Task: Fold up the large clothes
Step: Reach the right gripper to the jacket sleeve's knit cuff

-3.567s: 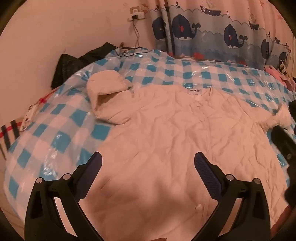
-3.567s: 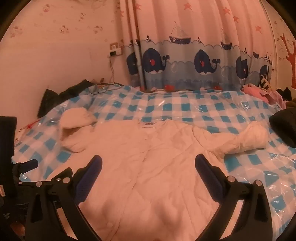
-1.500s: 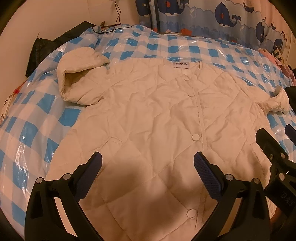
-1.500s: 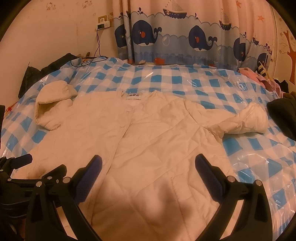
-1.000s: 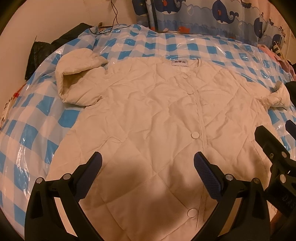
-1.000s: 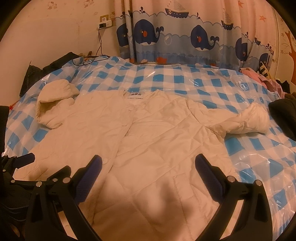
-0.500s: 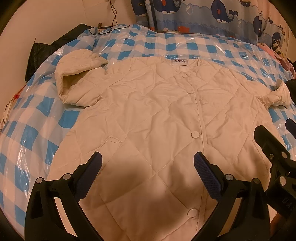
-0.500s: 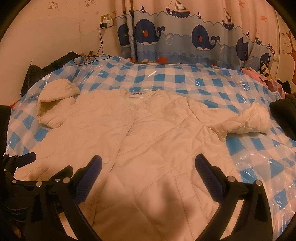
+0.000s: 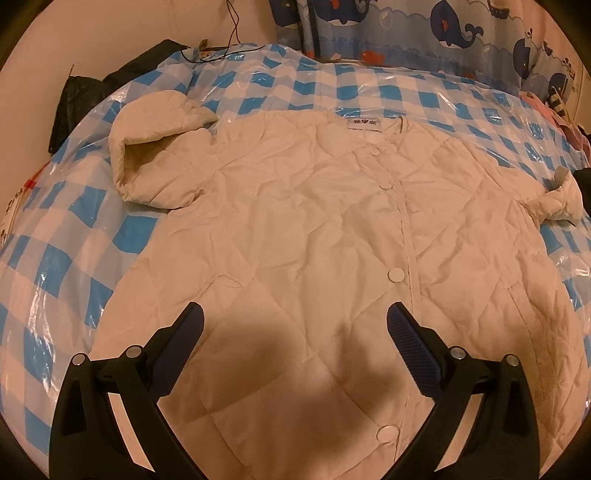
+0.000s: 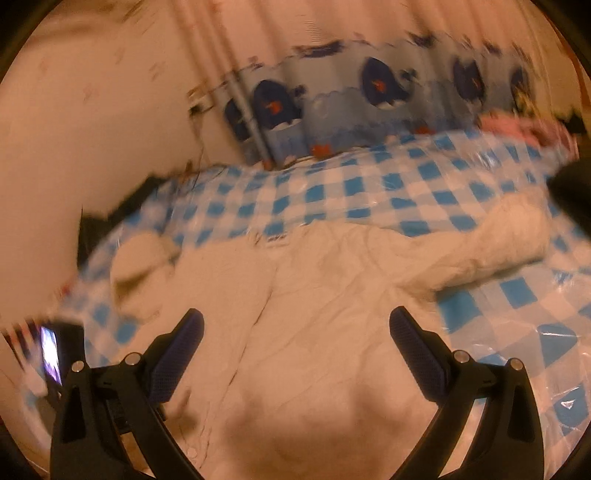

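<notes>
A cream quilted jacket (image 9: 314, 229) lies spread face up and buttoned on a blue-and-white checked bed cover (image 9: 44, 266). Its left sleeve (image 9: 147, 155) is bunched at the upper left, and its right sleeve (image 9: 557, 199) lies crumpled at the right. My left gripper (image 9: 294, 321) hovers open above the jacket's lower front, holding nothing. In the blurred right wrist view the same jacket (image 10: 332, 295) fills the middle, its right sleeve (image 10: 498, 247) stretched to the right. My right gripper (image 10: 296, 325) is open and empty over the jacket's lower part.
A whale-print curtain (image 9: 424, 29) hangs behind the bed. Dark clothing (image 9: 74, 107) is piled against the wall at the left, and pink items (image 9: 546, 107) sit at the far right. A dark object (image 10: 576, 192) lies at the right edge beside the sleeve.
The right gripper has swung quickly, blurring its view and tilting it up toward the curtain; it has left the left wrist view. The left gripper has barely moved. The jacket lies as before.
</notes>
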A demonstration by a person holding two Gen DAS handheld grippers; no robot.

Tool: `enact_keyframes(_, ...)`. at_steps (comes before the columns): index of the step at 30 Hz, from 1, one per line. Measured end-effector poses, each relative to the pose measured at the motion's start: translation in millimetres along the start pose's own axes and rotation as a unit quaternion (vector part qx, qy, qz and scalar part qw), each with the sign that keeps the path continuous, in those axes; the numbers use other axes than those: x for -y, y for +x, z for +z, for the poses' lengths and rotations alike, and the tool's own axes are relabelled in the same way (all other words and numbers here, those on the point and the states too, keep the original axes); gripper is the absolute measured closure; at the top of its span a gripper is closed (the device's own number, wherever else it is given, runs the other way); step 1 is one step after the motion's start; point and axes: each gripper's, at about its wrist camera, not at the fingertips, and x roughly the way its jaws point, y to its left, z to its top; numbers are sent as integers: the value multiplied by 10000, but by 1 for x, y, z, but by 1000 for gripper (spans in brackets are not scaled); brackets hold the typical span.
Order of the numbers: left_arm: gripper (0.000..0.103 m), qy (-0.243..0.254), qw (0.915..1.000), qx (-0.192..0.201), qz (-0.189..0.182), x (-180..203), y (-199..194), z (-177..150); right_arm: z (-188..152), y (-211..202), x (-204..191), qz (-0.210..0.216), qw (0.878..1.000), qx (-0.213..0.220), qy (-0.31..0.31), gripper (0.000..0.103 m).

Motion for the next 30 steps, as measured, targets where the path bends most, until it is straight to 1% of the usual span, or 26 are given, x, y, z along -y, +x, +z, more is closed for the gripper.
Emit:
enact_keyframes(1, 7, -6, 10000, 7, -10, 0, 0, 1, 9, -2, 26, -86, 9997, -34, 241, 6)
enact_keyframes(3, 7, -12, 10000, 18, -28, -1, 0, 2, 20, -5, 64, -234, 9987, -104, 446, 6)
enact_keyframes(5, 7, 10, 10000, 12, -2, 0, 2, 2, 32, -8, 101, -274, 9971, -175, 681, 6)
enact_keyframes(6, 7, 24, 10000, -8, 14, 1, 4, 1, 40, -7, 123, -289, 9957, -219, 848, 6)
enact_keyframes(7, 7, 34, 10000, -26, 27, 2, 6, 1, 54, -4, 146, -396, 9939, -300, 984, 6)
enact_keyframes(8, 7, 52, 10000, -51, 45, 3, 8, 0, 67, 0, 158, -633, 9929, -353, 943, 6)
enact_keyframes(10, 7, 100, 9999, -89, 85, 7, 11, -1, 105, 13, 181, -1138, 9894, -502, 750, 6)
enact_keyframes(12, 7, 177, 9997, -123, 126, 11, 15, -3, 152, 37, 199, -1686, 9812, -683, 637, 6)
enact_keyframes(13, 7, 226, 9995, -131, 152, 13, 16, -3, 173, 54, 205, -2017, 9745, -846, 499, 6)
enact_keyframes(14, 7, 251, 9995, -134, 169, 14, 17, -4, 183, 64, 213, -2208, 9695, -983, 408, 6)
enact_keyframes(15, 7, 301, 9993, -138, 199, 16, 18, -4, 199, 87, 220, -2504, 9598, -1230, 319, 6)
enact_keyframes(16, 7, 340, 9991, -142, 223, 16, 19, -4, 208, 108, 227, -2733, 9500, -1481, 282, 6)
enact_keyframes(17, 7, 369, 9989, -143, 252, 17, 20, -5, 212, 124, 235, -2874, 9423, -1703, 234, 6)
enact_keyframes(18, 7, 380, 9988, -147, 275, 16, 22, -5, 211, 146, 245, -3063, 9300, -2024, 163, 6)
enact_keyframes(19, 7, 382, 9987, -161, 297, 15, 23, -5, 207, 164, 256, -3356, 9130, -2319, 97, 6)
enact_keyframes(20, 7, 372, 9987, -176, 310, 14, 24, -4, 201, 173, 266, -3532, 9009, -2519, 88, 6)
enact_keyframes(21, 7, 352, 9987, -192, 316, 12, 25, -4, 192, 182, 279, -3751, 8862, -2719, 102, 6)
enact_keyframes(22, 7, 334, 9987, -202, 321, 10, 26, -4, 184, 184, 291, -3851, 8780, -2838, 127, 6)
enact_keyframes(23, 7, 316, 9987, -209, 328, 8, 27, -3, 176, 182, 296, -3829, 8781, -2865, 178, 7)
enact_keyframes(24, 7, 281, 9988, -211, 328, 6, 27, -3, 166, 172, 308, -3641, 8871, -2816, 361, 10)
enact_keyframes(25, 7, 247, 9990, -210, 311, 4, 27, -3, 163, 166, 312, -3504, 8940, -2751, 478, 17)
enact_keyframes(26, 7, 196, 9992, -212, 259, 3, 26, -2, 156, 147, 320, -3198, 9092, -2565, 730, 37)
enact_keyframes(27, 7, 163, 9994, -211, 218, 2, 26, -2, 150, 133, 324, -2994, 9181, -2444, 875, 51)
enact_keyframes(28, 7, 122, 9995, -213, 174, 1, 25, -2, 140, 110, 326, -2761, 9292, -2274, 928, 54)
enact_keyframes(29, 7, 87, 9996, -218, 142, 0, 25, -2, 130, 91, 325, -2643, 9356, -2158, 914, 55)
enact_keyframes(30, 7, 60, 9997, -225, 117, 0, 26, -2, 121, 77, 323, -2564, 9391, -2094, 923, 55)
